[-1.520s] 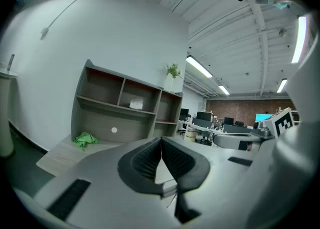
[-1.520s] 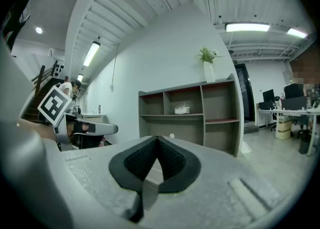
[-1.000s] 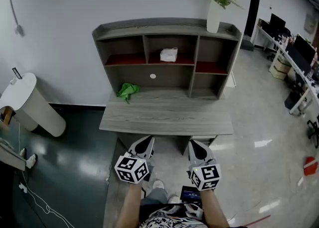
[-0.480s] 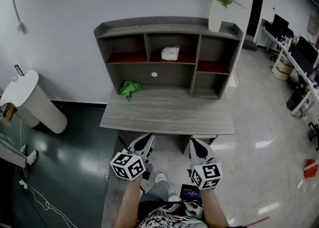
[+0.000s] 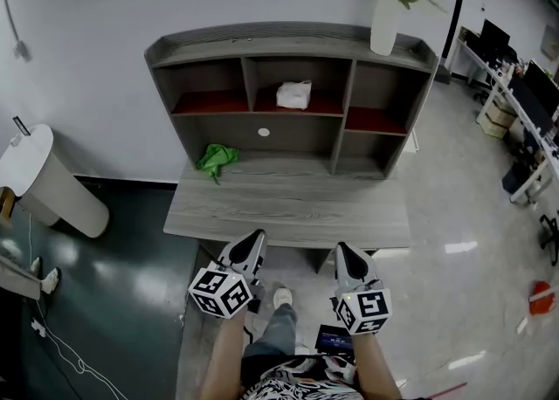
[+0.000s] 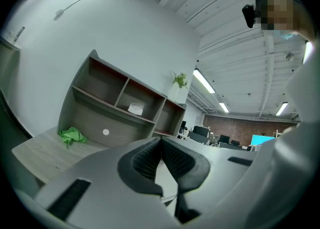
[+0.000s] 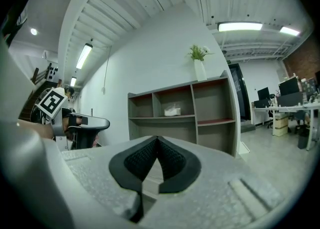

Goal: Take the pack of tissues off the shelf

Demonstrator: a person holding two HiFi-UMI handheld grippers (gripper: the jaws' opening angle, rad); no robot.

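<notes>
With left gripper (image 5: 258, 235) and right gripper (image 5: 341, 248) both pressed shut, empty, short of the desk (image 5: 288, 208), step closer, spread one pair of jaws (either would serve), reach level for tissues (image 5: 293, 94) in the shelf's (image 5: 288, 44) upper middle cubby.

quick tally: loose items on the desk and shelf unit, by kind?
pack of tissues: 1
green cloth: 1
vase with plant: 1
total: 3
</notes>
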